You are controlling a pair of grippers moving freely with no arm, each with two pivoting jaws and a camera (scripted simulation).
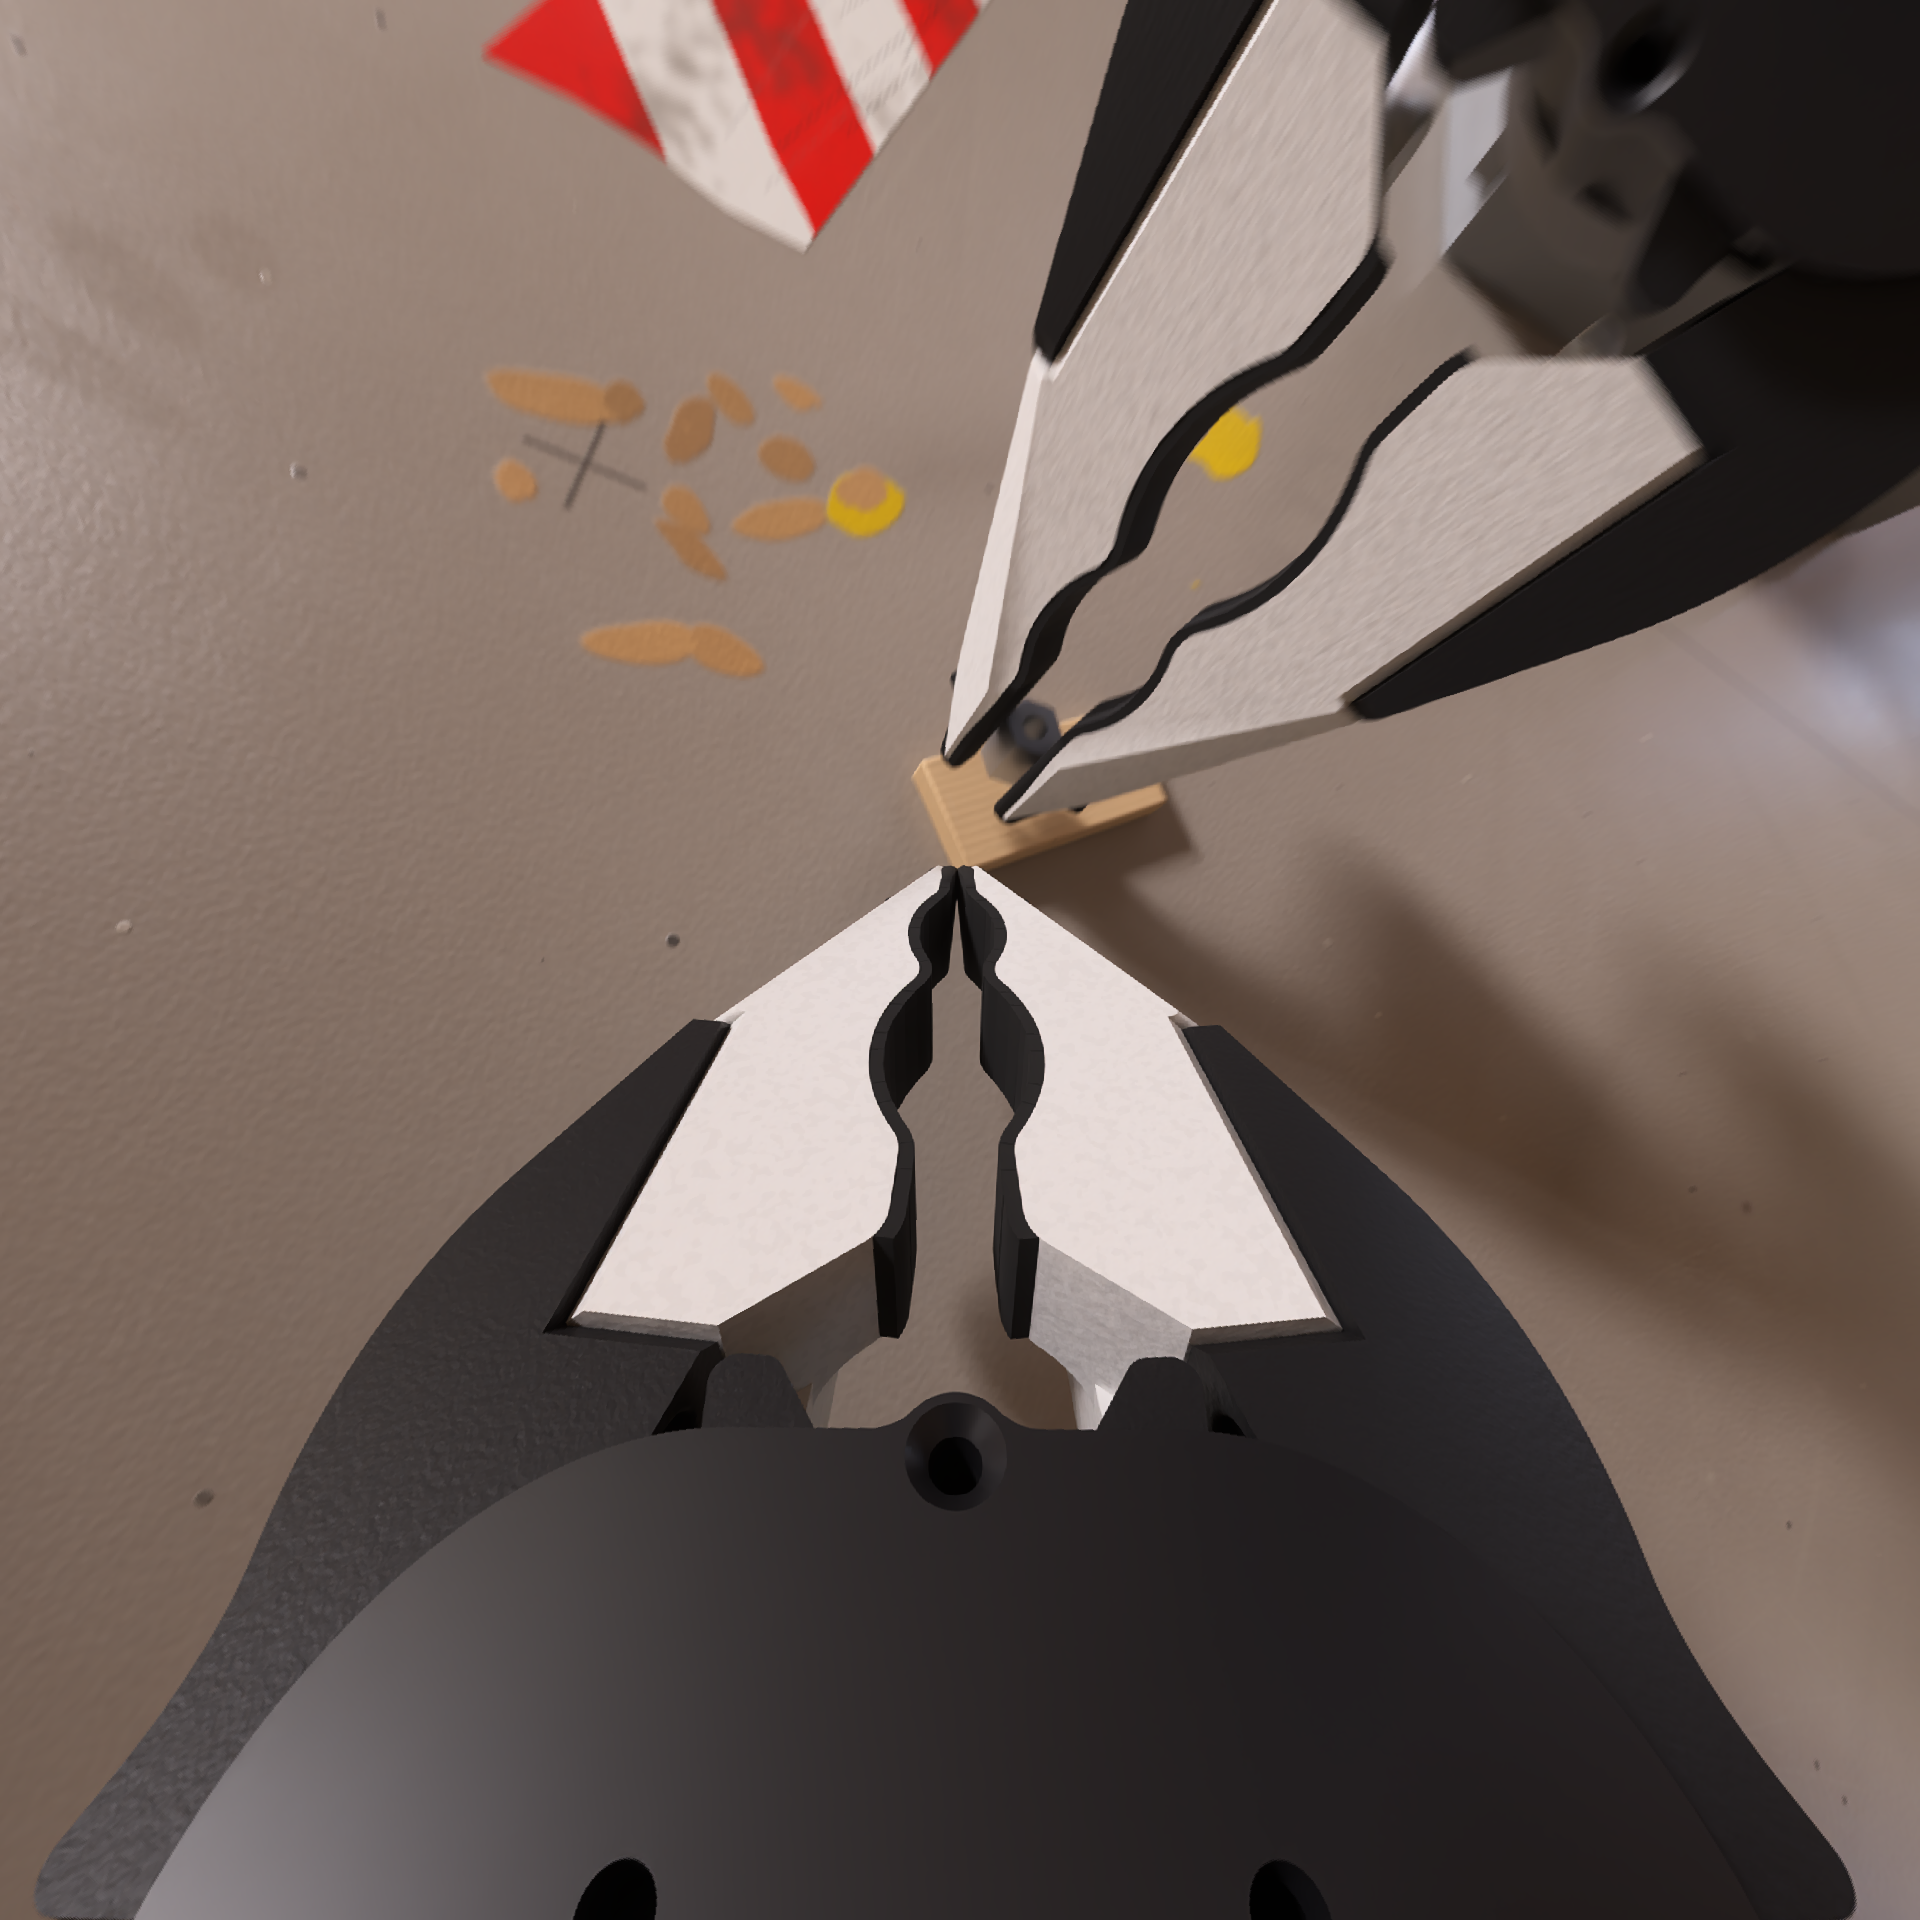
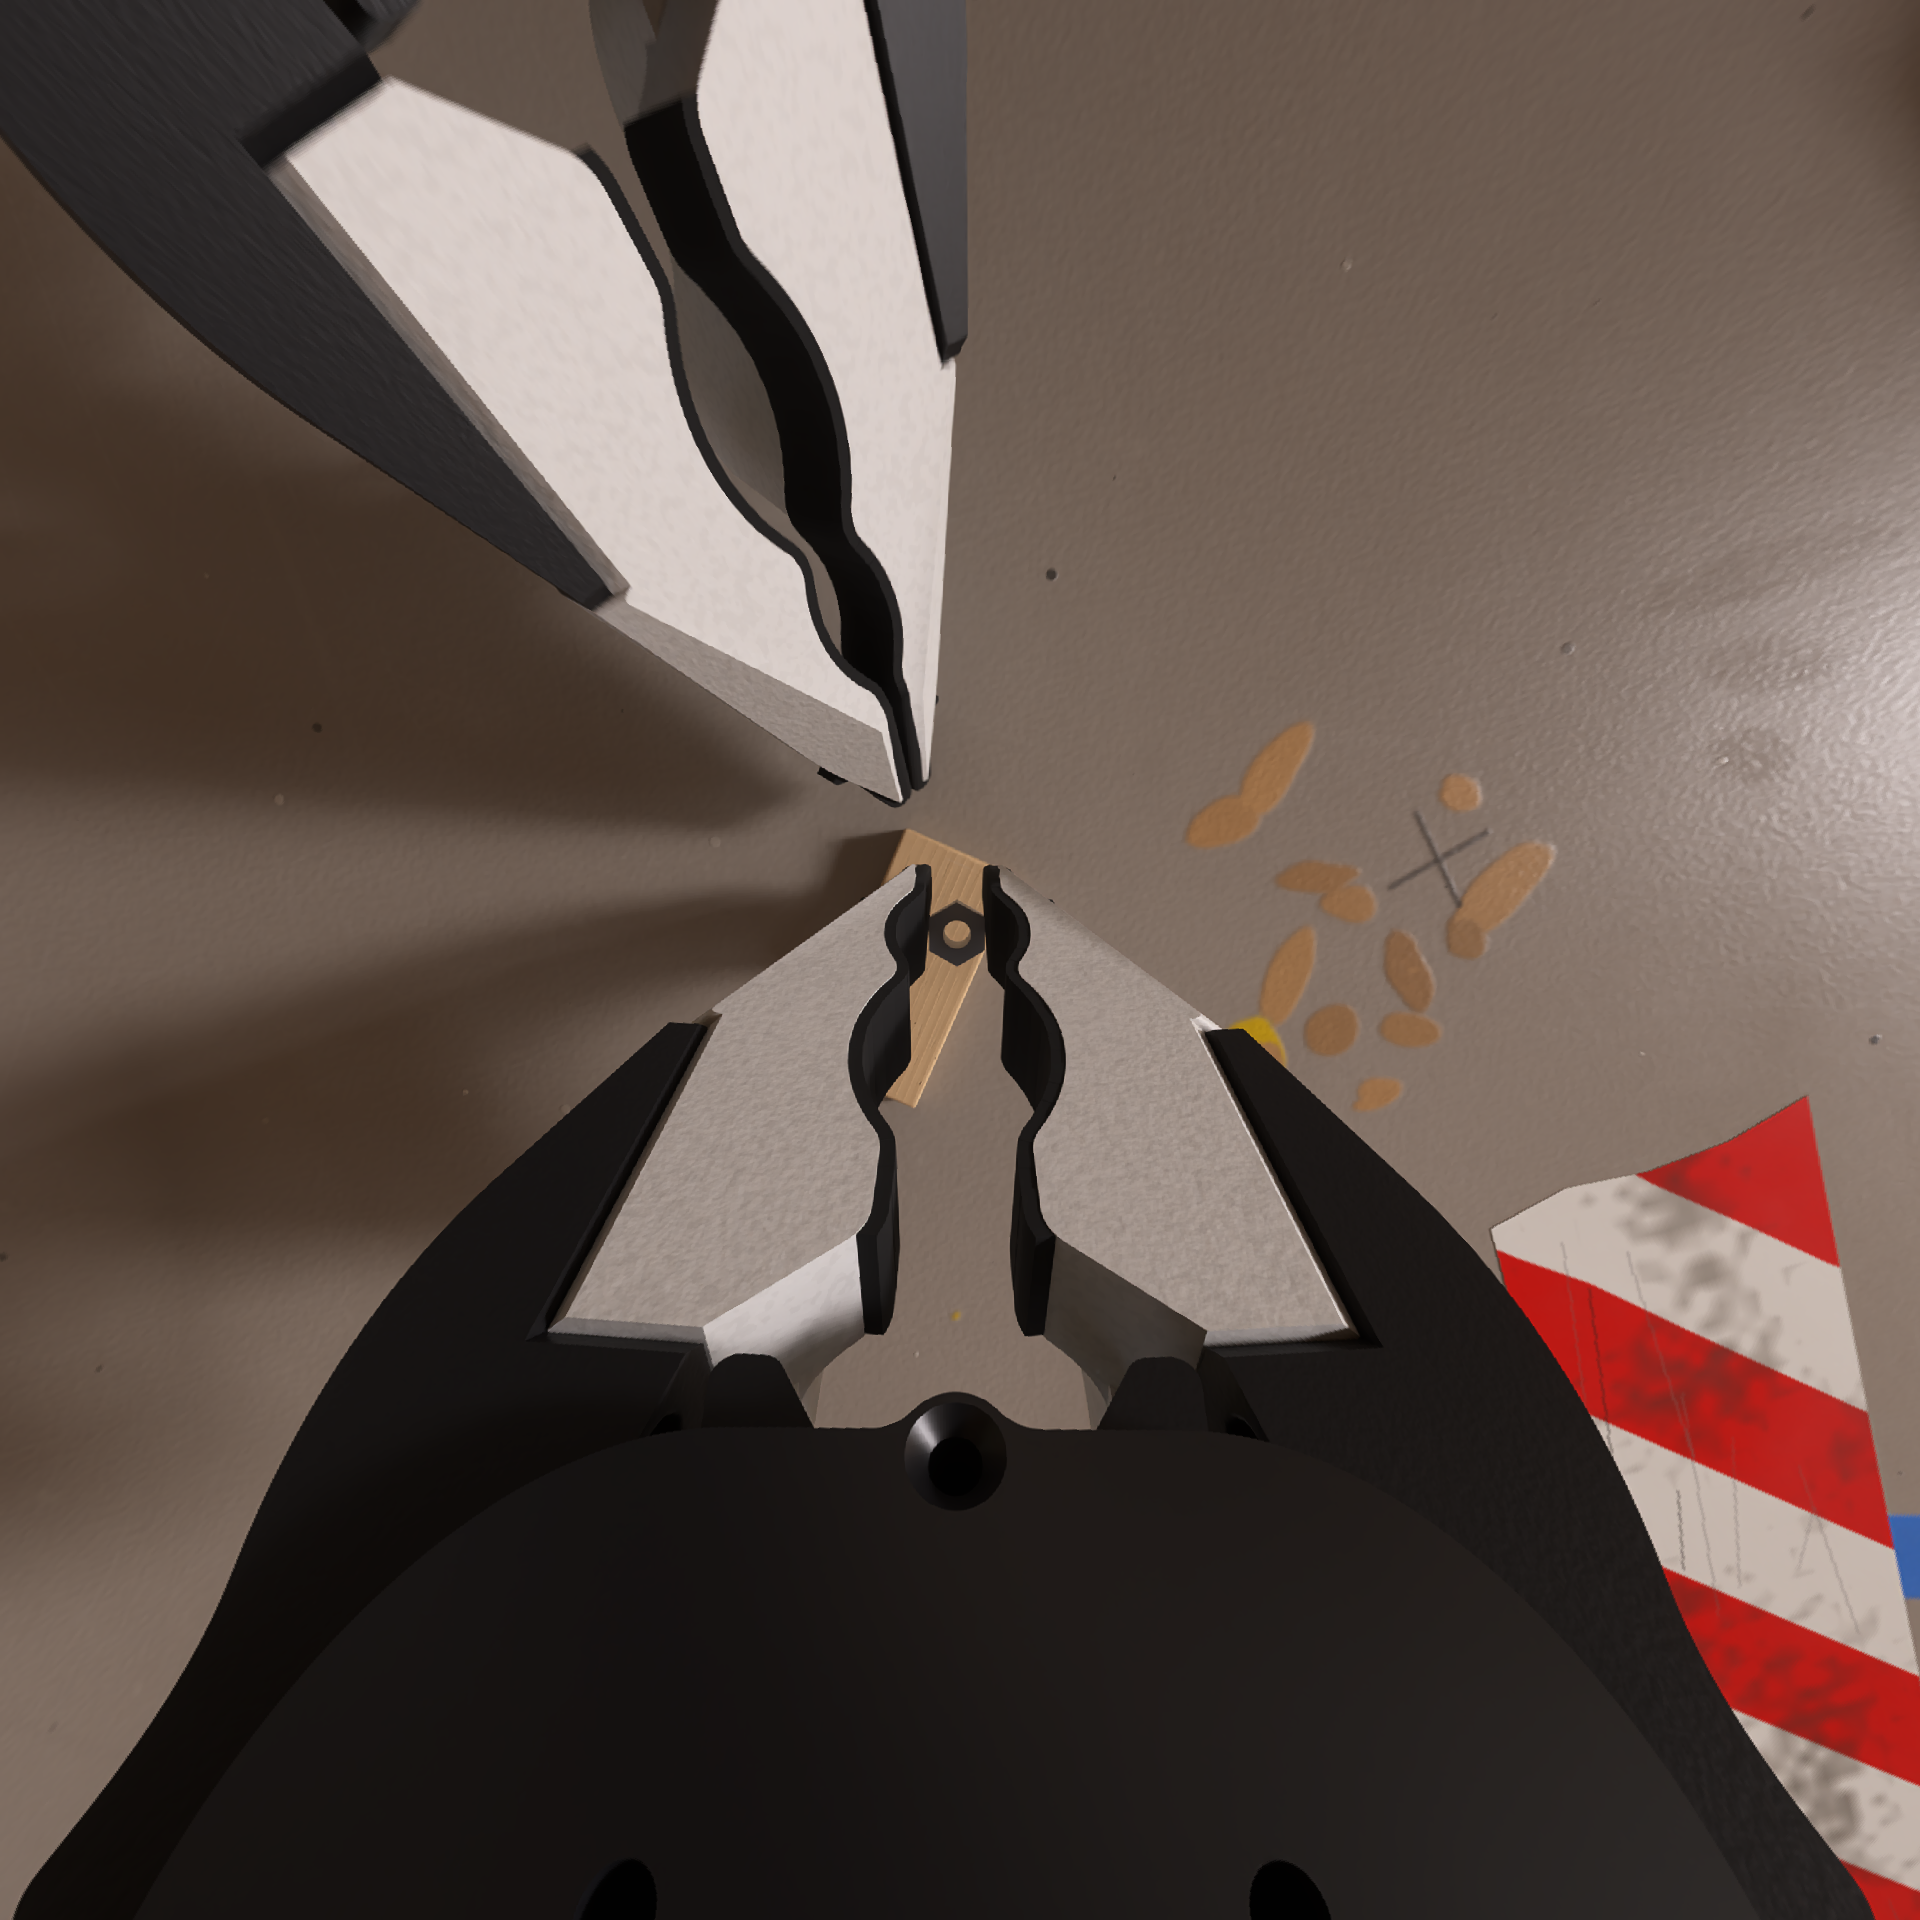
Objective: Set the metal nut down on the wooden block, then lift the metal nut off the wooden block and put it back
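A small dark metal nut (image 2: 954,932) lies flat over a thin wooden block (image 2: 938,1029) on the brown table. My right gripper (image 2: 956,875) has its jaws narrowed around the nut, the pads at its sides; whether the nut rests on the block or hangs just above it cannot be told. In the left wrist view the right gripper (image 1: 982,777) comes down from the upper right onto the block (image 1: 966,812), with the nut (image 1: 1032,717) between its fingers. My left gripper (image 1: 956,873) is shut and empty, its tips just short of the block's near corner; it also shows in the right wrist view (image 2: 904,790).
A red-and-white striped sheet (image 1: 748,104) (image 2: 1714,1455) lies flat on the table. Orange blotches (image 1: 686,488) (image 2: 1351,935), yellow spots (image 1: 862,504) and a pencilled cross (image 1: 582,468) mark the surface beside the block. A blue patch (image 2: 1907,1579) shows at the right edge.
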